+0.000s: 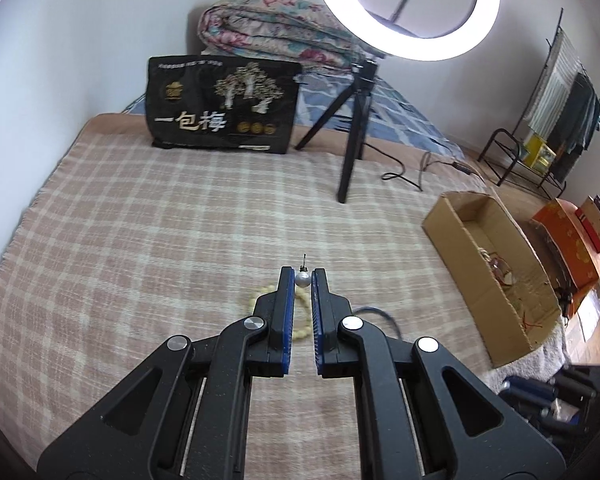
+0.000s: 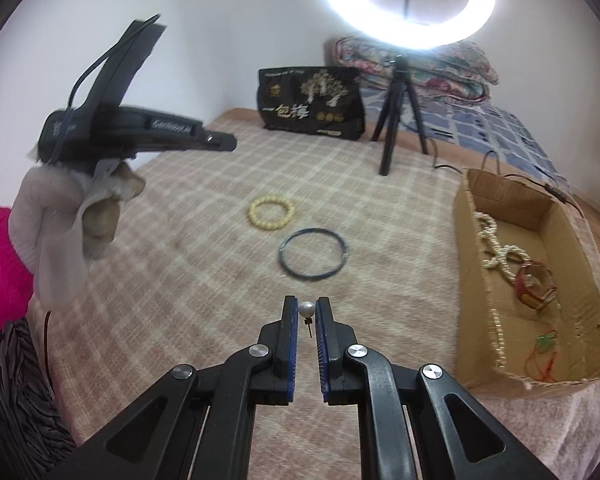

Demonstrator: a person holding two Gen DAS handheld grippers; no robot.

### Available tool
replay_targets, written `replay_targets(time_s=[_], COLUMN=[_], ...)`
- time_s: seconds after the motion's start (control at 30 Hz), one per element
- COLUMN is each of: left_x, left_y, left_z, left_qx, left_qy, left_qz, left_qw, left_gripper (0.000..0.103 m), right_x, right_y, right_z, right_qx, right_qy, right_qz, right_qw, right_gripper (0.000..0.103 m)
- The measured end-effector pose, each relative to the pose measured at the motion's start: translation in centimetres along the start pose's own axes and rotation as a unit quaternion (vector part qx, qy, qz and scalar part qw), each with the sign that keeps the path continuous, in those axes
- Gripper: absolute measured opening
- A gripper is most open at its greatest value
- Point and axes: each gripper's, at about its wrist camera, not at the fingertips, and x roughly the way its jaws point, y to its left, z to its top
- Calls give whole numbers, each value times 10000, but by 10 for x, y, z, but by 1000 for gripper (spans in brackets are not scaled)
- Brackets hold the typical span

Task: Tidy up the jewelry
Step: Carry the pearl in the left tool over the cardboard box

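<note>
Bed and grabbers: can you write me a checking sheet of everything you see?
Surface: checked blanket spread over the bed.
Job's things: cardboard box at the right holds a pearl necklace and small red pieces; beaded bracelet and blue bangle lie apart on the blanket.
Clutter: black printed bag, folded quilt.
Grippers: left gripper shut on a pearl earring, post pointing up; right gripper shut on a second pearl earring, post pointing down.
Cables: black cord trails from the tripod towards the box.
Surroundings: lit ring light, white wall, clothes rack at the right.
</note>
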Motion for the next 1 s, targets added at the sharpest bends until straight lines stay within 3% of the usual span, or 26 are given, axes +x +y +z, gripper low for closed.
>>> replay_targets(time_s=[0.4, 1.0], left_x=[4, 18], left_y=[-77, -198], left_z=[-13, -35], left_qx=[514, 1003], left_qy=[188, 540], left_qz=[-473, -1255], left_qw=[9974, 9855], left_gripper=[6, 6], right_x=[-18, -5], right_y=[-92, -188], right_z=[15, 41], right_qx=[977, 1576], right_qy=[-297, -369], right_qz=[-514, -1105], right_qw=[9934, 9806], right_gripper=[7, 7])
